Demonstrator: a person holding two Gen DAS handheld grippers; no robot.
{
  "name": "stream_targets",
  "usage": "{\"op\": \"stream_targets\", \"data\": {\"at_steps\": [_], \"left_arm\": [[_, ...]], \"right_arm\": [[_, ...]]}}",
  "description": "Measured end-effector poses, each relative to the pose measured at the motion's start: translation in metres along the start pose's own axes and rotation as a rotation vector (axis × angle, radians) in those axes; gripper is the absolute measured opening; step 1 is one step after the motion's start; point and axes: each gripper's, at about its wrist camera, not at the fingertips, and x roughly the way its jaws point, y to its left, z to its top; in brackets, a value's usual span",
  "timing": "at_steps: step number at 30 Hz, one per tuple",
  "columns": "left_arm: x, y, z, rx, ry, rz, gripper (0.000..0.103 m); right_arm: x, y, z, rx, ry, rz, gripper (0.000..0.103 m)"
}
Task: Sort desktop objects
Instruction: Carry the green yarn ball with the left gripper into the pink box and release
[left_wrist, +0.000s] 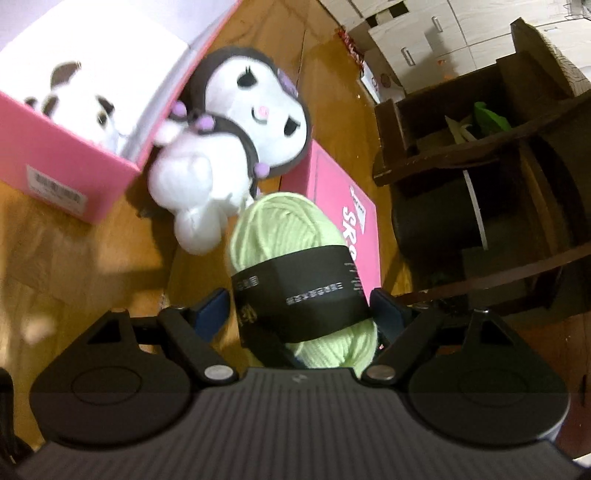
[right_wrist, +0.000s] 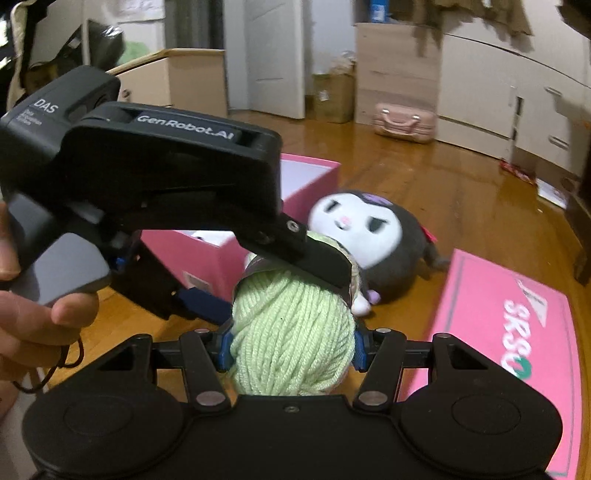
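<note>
A light green yarn ball with a black paper band is held above the wooden floor by both grippers. My left gripper is shut on its banded middle. My right gripper is shut on one end of the yarn ball, and the left gripper's body crosses over it in the right wrist view. A white and black plush doll lies on the floor past the yarn; it also shows in the right wrist view. An open pink box holds a white plush toy.
A pink box lid lies flat on the floor to the right, also in the right wrist view. Dark wooden furniture stands at the right. White cabinets, cardboard boxes and a small pink case line the far wall.
</note>
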Motion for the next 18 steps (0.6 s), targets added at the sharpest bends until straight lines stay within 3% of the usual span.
{"op": "stream_targets", "data": {"at_steps": [4, 8, 15, 18], "left_arm": [[-0.027, 0.003, 0.011, -0.006, -0.068, 0.018, 0.079], [-0.059, 0.001, 0.027, 0.028, -0.200, 0.074, 0.078], [-0.112, 0.025, 0.089, -0.056, -0.328, 0.077, 0.078], [-0.115, 0.048, 0.113, -0.112, -0.333, 0.111, 0.078]], "right_arm": [[0.007, 0.020, 0.025, -0.084, -0.009, 0.025, 0.062], [0.025, 0.048, 0.068, -0.235, -0.020, 0.040, 0.062], [0.067, 0.082, 0.144, -0.389, -0.030, 0.114, 0.062], [0.101, 0.089, 0.165, -0.403, 0.026, 0.157, 0.062]]}}
